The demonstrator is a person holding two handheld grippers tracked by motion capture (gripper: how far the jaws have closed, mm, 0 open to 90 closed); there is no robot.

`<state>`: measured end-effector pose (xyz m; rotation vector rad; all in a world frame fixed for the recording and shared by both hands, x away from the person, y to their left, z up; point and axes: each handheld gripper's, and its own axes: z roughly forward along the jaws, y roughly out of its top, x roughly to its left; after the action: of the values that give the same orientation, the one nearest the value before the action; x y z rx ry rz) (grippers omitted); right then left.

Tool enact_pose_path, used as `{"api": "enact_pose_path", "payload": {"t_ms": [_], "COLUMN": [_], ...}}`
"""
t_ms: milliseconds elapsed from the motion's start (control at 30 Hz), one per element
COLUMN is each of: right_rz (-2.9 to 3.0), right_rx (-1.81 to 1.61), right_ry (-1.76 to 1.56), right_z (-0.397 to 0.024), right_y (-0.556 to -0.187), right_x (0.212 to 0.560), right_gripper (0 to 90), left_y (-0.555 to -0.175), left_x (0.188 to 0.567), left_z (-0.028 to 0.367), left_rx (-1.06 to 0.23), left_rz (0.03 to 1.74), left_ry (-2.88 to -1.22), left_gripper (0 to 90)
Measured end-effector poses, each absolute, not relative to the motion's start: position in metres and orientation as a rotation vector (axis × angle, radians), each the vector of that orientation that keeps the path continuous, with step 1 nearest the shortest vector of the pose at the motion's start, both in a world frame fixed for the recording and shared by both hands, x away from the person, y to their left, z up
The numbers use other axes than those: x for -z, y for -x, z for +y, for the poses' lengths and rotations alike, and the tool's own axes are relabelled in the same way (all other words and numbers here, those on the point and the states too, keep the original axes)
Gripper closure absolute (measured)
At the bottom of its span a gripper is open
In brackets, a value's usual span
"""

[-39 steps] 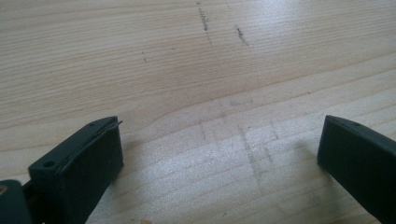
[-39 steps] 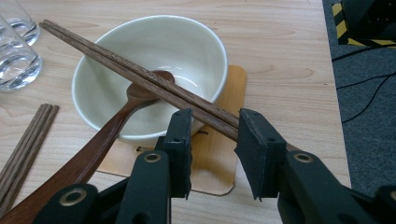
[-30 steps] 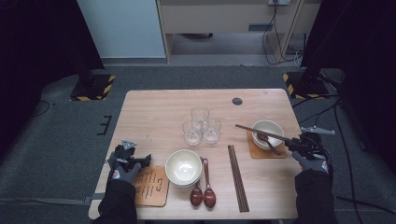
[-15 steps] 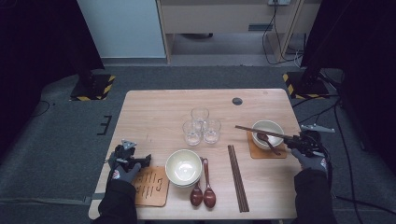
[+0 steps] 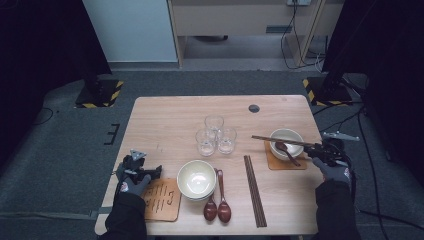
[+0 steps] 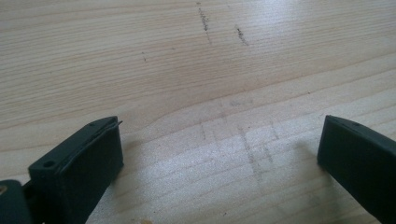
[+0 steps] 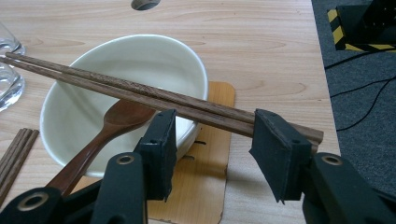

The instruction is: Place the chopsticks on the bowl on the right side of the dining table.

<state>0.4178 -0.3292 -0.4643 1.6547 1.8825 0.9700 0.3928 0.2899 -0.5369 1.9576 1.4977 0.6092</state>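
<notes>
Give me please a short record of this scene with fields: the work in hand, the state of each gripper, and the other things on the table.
work: pair of chopsticks laid across the white bowl
right gripper: jaws have just been opening, chopsticks between them, pads apart from them
left gripper: open over bare table
in bowl: wooden spoon
under bowl: wooden coaster
others: three glasses, second bowl, two spoons, second chopsticks

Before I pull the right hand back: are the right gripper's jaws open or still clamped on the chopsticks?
Open. The right gripper has just been opening; its pads stand apart, and the chopsticks lie across the bowl.
</notes>
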Motion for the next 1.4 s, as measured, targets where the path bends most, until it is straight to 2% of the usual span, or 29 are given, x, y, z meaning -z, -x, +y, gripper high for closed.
{"api": "enact_pose_path", "payload": {"t_ms": [333, 667, 1067, 1400], "right_rz": [1.88, 1.847, 1.868, 1.903], "right_rx": [-0.994, -1.072, -1.061, -1.045], "right_ry": [-1.65, -1.566, -1.521, -1.527], "right_z": [-0.329, -0.322, -0.303, -0.293], "right_y": [-0.417, -0.411, -0.426, -0.441], "right_x": [0.463, 0.442, 0.434, 0.442], "right_gripper": [49.4, 53.8, 59.4, 63.1], "left_y": [-0.393, -0.393, -0.393, -0.393], "left_x": [0.537, 0.537, 0.537, 0.537], "left_z": [0.29, 0.29, 0.29, 0.29], "left_rx": [-0.609, -0.609, -0.609, -0.609], "left_rz": [1.498, 1.498, 1.498, 1.498], "left_ry": [-1.957, -1.957, -1.957, -1.958], "left_gripper": [0.0, 0.0, 0.0, 0.0]}}
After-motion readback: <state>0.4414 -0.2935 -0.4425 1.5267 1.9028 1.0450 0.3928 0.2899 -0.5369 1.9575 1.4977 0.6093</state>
